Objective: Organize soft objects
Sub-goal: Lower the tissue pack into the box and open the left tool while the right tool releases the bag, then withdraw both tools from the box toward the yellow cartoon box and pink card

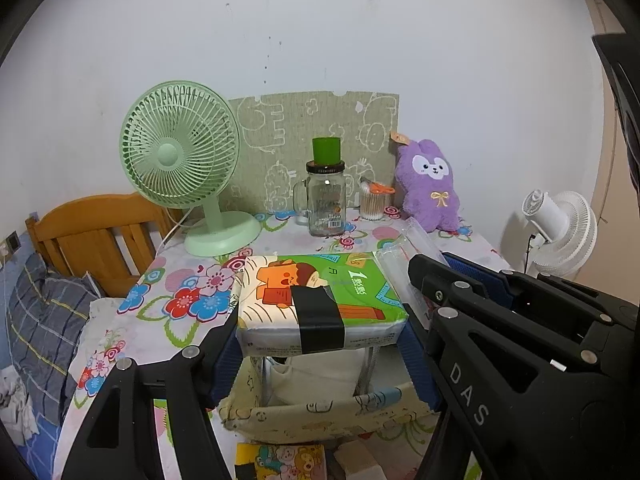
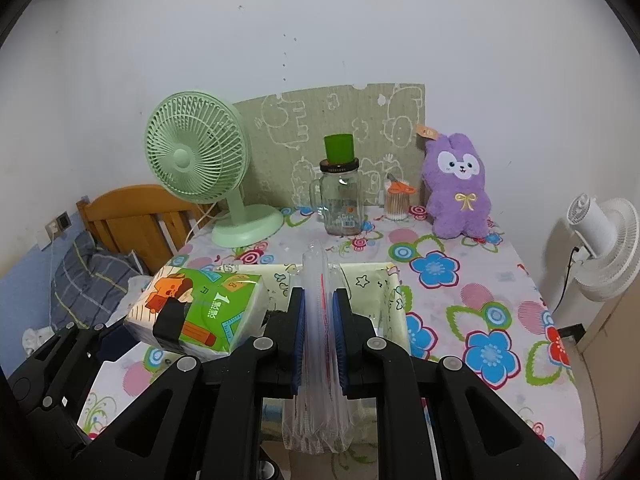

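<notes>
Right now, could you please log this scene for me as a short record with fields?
left gripper: shut on tissue pack, held above the fabric bin
right gripper: shut on clear plastic bags
table back: green fan, glass jar, cotton swabs, purple plush
surface: floral tablecloth
</notes>
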The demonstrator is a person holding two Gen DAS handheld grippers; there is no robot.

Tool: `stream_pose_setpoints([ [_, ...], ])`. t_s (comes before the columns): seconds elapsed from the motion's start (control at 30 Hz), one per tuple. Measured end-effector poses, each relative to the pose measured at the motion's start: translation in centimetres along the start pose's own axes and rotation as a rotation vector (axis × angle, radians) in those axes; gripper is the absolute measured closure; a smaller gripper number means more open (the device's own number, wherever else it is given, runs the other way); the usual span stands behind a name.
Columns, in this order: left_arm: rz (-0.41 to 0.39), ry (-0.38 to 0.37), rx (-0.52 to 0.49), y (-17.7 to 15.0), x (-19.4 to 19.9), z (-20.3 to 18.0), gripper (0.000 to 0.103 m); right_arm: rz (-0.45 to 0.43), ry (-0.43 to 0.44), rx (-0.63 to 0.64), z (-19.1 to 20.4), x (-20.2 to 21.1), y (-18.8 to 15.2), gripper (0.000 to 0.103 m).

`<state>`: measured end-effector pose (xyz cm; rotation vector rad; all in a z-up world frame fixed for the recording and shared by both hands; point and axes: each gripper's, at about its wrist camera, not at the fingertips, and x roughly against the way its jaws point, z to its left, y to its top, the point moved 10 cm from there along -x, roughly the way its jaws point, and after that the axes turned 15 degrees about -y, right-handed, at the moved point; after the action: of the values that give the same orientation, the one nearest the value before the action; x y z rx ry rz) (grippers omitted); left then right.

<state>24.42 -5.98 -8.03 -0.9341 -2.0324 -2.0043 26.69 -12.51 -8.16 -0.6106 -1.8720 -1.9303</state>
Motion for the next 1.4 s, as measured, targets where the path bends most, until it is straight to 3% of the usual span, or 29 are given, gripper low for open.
stream_pose_setpoints([
  [0.43, 0.055, -0.012, 0.024, -1.3, -2.8, 0.8, 0.028, 0.051, 0.004, 0.006, 0.2, -3.1, -1.0, 0.087],
  [0.67, 0.082, -0.011, 0.039, -2.2, -3.4, 1.1, 0.021, 0.078, -0.014, 0.037, 0.6, -4.0, -1.8, 0.083],
  [0.87, 0.096, -0.011, 0.051, -2.8, -3.5, 1.4, 0.016, 0.087, -0.026, 0.053, 0.6, -4.2, -2.3, 0.070],
  [1.0, 0.098, -0.015, 0.054, -2.9, -3.4, 1.4, 0.014, 0.084, -0.025, 0.054, 0.5, -3.9, -2.4, 0.049],
  [1.3, 0.086, -0.021, 0.061, -3.0, -2.2, 1.1, 0.010, 0.066, -0.041, 0.056, 0.3, -2.4, -2.3, 0.026],
  [1.4, 0.078, -0.019, 0.055, -2.9, -1.6, 0.9, 0.009, 0.059, -0.044, 0.055, 0.2, -1.7, -2.2, 0.024],
])
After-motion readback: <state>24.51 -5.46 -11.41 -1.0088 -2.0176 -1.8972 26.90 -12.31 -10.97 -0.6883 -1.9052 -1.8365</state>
